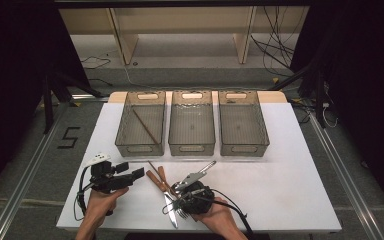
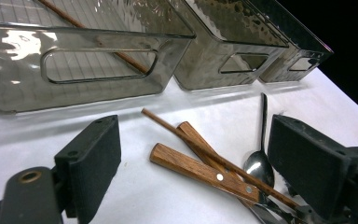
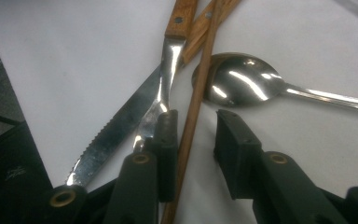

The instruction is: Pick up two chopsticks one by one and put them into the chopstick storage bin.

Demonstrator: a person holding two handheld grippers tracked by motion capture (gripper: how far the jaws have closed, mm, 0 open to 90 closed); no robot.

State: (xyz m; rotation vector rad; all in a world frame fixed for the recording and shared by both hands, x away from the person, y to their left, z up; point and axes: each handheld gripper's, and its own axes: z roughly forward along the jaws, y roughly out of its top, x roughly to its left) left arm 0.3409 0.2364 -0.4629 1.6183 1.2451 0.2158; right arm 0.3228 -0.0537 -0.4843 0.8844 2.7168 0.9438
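Left gripper (image 1: 130,176): matte black body, two blocky black jaws faced with dark foam-like pads (image 2: 95,165), brass-coloured rivet at the hinge arm, small white block on top at 11 o'clock, thin black cable looping off at 7 o'clock.

Right gripper (image 3: 196,140): same black build, brass-ringed pivots on both jaw arms, black cable trailing toward 4 o'clock.

Forearms bare, no sleeves visible.

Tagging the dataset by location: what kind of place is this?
Probably a lab data-collection station, not a kitchen: a white table on a taped floor, loose cables behind it, three identical bins in a row, and cutlery staged for sorting.
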